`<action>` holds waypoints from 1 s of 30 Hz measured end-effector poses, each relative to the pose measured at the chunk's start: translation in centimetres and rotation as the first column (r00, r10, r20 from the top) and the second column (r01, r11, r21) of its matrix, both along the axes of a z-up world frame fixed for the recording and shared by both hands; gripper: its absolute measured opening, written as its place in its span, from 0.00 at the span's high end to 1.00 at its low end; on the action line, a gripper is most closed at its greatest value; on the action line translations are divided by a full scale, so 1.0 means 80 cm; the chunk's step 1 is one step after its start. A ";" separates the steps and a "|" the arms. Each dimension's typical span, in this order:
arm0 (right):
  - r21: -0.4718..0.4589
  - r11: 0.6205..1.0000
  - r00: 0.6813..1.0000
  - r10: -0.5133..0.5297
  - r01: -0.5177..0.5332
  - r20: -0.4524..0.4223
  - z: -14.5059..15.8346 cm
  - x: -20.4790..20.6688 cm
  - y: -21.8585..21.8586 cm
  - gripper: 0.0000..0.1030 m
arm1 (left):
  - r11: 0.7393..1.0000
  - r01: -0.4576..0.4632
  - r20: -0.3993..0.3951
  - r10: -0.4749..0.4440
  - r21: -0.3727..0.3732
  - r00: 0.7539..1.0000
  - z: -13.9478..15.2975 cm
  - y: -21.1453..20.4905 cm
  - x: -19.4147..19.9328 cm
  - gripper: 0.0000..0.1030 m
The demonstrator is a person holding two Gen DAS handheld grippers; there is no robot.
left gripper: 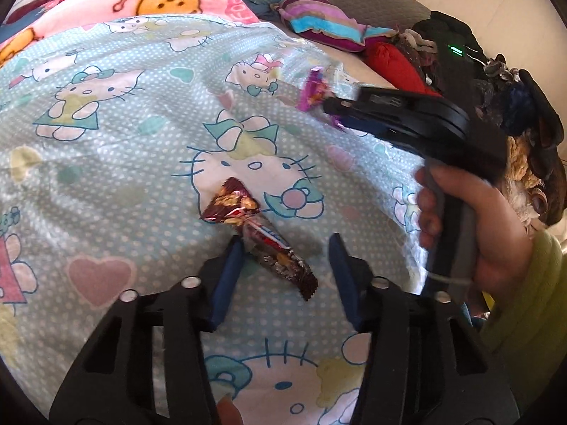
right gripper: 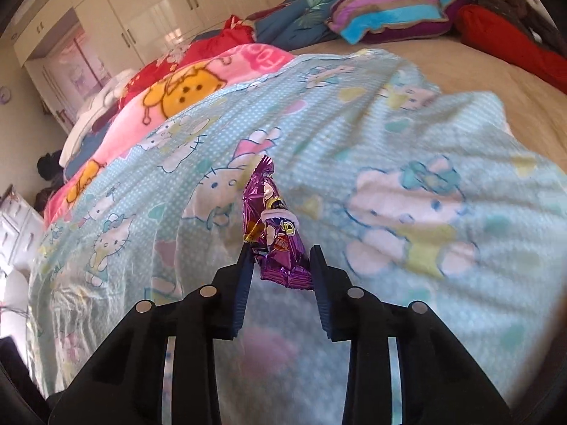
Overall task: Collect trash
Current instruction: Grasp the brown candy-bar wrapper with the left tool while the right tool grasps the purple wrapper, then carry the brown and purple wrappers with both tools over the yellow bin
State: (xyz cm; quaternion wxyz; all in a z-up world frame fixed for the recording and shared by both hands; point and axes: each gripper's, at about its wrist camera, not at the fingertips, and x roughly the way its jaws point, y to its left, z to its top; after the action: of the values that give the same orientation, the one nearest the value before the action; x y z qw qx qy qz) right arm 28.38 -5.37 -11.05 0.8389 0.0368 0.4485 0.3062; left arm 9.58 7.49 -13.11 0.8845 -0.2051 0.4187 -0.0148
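A brown snack wrapper (left gripper: 244, 209) lies on the light blue cat-print blanket (left gripper: 124, 163). My left gripper (left gripper: 285, 244) is open and straddles the wrapper's near end: its left finger touches the wrapper, while the right finger stands apart from it. A purple snack wrapper (right gripper: 273, 212) sticks up from between the fingers of my right gripper (right gripper: 281, 255), which is shut on its lower end. In the left wrist view the right gripper (left gripper: 331, 109) reaches in from the right, with the purple wrapper (left gripper: 313, 92) at its tip.
A person's hand (left gripper: 489, 233) with a yellow-green sleeve holds the right gripper's handle. A pink cartoon blanket (right gripper: 198, 85), a striped pillow (right gripper: 389, 14) and a red cushion (right gripper: 506, 39) lie further up the bed. White wardrobes (right gripper: 149, 10) stand behind.
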 end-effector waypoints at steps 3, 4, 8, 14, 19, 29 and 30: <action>0.019 1.000 1.000 -0.017 0.017 0.003 0.004 -0.016 -0.028 0.71 | 1.000 0.000 -0.005 0.000 -0.007 1.000 -0.002 0.002 0.003 0.78; 0.023 0.999 1.000 -0.022 0.022 0.002 0.006 -0.021 -0.037 0.71 | 1.000 0.007 -0.004 -0.007 -0.008 1.000 -0.002 0.001 0.004 0.79; 0.044 0.999 1.000 -0.026 0.026 -0.007 0.013 -0.043 -0.073 0.71 | 0.999 0.054 0.014 -0.054 -0.006 0.998 0.005 -0.011 0.007 0.85; 0.078 0.996 0.999 -0.049 0.049 0.006 0.030 -0.069 -0.115 0.71 | 0.992 0.122 0.062 -0.123 0.019 0.990 0.026 -0.044 0.012 0.86; 0.097 0.992 0.997 -0.078 0.076 0.014 0.042 -0.085 -0.149 0.71 | 0.985 0.168 0.097 -0.171 0.036 0.981 0.042 -0.073 0.018 0.86; 0.099 0.981 0.985 -0.172 0.168 0.034 0.063 -0.098 -0.222 0.96 | 0.968 0.241 0.145 -0.248 0.066 0.958 0.070 -0.126 0.030 0.86; 0.096 0.981 0.984 -0.176 0.171 0.041 0.064 -0.099 -0.227 0.96 | 0.967 0.246 0.149 -0.254 0.070 0.956 0.072 -0.131 0.031 0.86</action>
State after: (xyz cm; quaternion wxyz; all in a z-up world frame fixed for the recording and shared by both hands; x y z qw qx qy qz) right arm 20.49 -23.52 -5.89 0.8706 0.1067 0.4083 0.2529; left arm 12.10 -3.02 -7.33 0.9106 -0.1259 0.3709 -0.1320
